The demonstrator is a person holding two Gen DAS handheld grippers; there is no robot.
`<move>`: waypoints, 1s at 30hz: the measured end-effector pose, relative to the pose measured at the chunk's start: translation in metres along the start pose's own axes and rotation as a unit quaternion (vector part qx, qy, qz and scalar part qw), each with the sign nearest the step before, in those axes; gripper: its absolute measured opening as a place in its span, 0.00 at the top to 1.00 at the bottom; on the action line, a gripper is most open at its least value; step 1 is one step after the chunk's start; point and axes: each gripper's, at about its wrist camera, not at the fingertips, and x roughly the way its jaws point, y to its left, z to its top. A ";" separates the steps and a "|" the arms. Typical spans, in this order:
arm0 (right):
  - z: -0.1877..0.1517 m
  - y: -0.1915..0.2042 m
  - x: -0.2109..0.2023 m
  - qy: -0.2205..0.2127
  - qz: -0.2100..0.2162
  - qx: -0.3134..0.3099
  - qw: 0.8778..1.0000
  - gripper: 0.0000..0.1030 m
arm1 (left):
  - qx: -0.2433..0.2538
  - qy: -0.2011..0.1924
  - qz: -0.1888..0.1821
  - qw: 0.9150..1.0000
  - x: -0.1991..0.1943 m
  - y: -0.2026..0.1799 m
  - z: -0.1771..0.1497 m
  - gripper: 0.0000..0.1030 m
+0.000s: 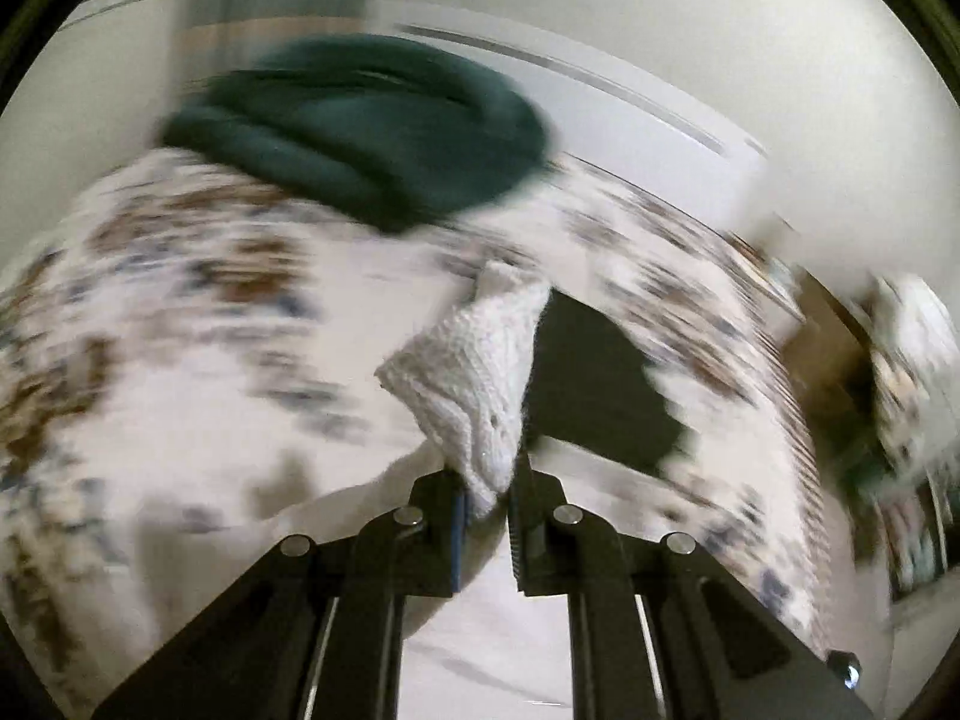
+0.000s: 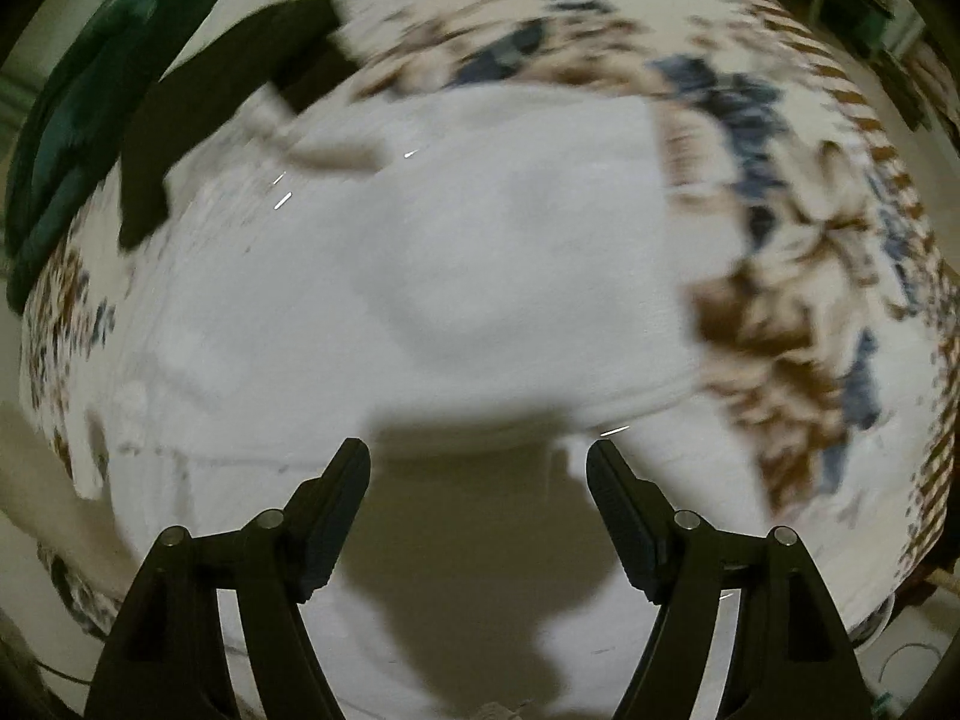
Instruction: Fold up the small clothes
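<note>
My left gripper (image 1: 485, 483) is shut on a corner of a white knitted garment (image 1: 474, 360), which stands up between the jaws above the patterned bed cover (image 1: 180, 300). In the right wrist view the white garment (image 2: 450, 252) lies spread on the bed, partly folded over. My right gripper (image 2: 478, 456) is open and empty just above its near edge. A black piece of clothing (image 1: 594, 384) lies behind the held corner; it also shows in the right wrist view (image 2: 222, 102). Both views are motion-blurred.
A dark green garment (image 1: 372, 126) lies bunched at the far side of the bed, and shows at the upper left of the right wrist view (image 2: 78, 120). A white wall and furniture (image 1: 660, 120) stand behind. The bed's edge and clutter (image 1: 888, 390) are at the right.
</note>
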 end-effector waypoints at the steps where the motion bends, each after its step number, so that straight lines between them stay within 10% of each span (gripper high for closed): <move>1: 0.004 -0.018 -0.004 -0.002 -0.003 0.010 1.000 0.26 | 0.016 0.013 -0.018 1.000 0.012 -0.030 -0.006 0.91; 8: 0.019 -0.110 -0.016 -0.009 -0.029 0.062 0.998 0.26 | 0.117 0.099 -0.090 0.984 0.075 -0.181 -0.069 0.91; 13: 0.024 -0.148 -0.014 0.001 -0.035 0.079 0.996 0.26 | 0.183 0.149 -0.061 0.970 0.101 -0.225 -0.112 0.85; 17: 0.029 -0.163 -0.018 0.008 -0.012 0.081 0.997 0.26 | 0.193 0.147 -0.048 0.969 0.092 -0.217 -0.124 0.64; 21: 0.041 -0.173 -0.038 0.001 0.021 0.083 0.996 0.26 | 0.176 0.123 -0.029 0.976 0.073 -0.179 -0.115 0.16; 30: 0.101 -0.121 -0.033 -0.004 0.093 0.050 0.994 0.26 | 0.096 0.116 0.140 0.979 0.066 -0.013 -0.092 0.14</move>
